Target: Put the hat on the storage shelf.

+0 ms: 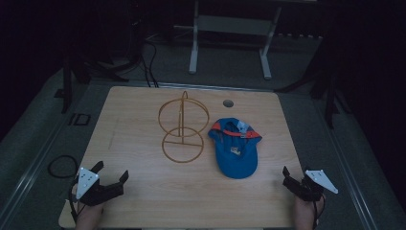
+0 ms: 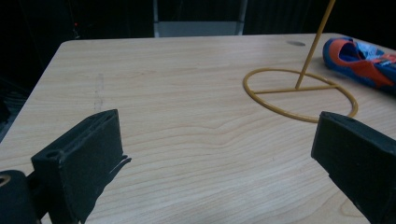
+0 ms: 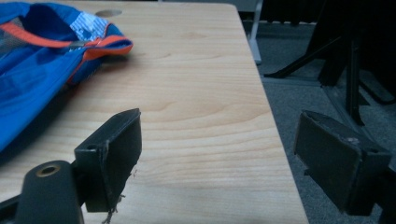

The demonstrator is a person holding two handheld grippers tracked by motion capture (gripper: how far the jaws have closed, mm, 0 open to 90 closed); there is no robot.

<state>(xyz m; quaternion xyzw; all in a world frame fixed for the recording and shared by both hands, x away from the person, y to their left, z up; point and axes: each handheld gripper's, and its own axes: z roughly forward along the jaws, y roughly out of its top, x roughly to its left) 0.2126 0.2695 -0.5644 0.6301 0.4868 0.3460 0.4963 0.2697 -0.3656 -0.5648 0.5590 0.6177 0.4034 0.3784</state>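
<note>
From the high view I have my left gripper (image 1: 111,173) low over the near left corner of the table (image 1: 139,201), hand coming in from the near edge, jaws spread wide with nothing between them and pointing toward the far right. My right gripper (image 1: 293,175) sits at the near right corner, close to the right edge, its jaws likewise released and empty, aimed toward the far left. The blue cap (image 1: 234,146) lies upside down on the right half of the table, well apart from both grippers, its hollow showing an orange band and a pale label, its brim pointing toward the near edge. Just beside it to the left, around the middle of the table, stands the yellow wire stand (image 1: 182,128): a flat ring base with a crossbar, an upright rod and a ring above. In the left gripper view my two black jaws rise at the bottom corners, far apart over bare wood; the stand's base ring (image 2: 299,95) lies ahead to the right, and the cap (image 2: 362,63) sits beyond it at the right border. In the right gripper view the jaws stand open over the table's right edge, one over the wood and one over the grey floor (image 3: 299,102), with the cap (image 3: 42,70) ahead to the left, its orange trim and label plain.
</note>
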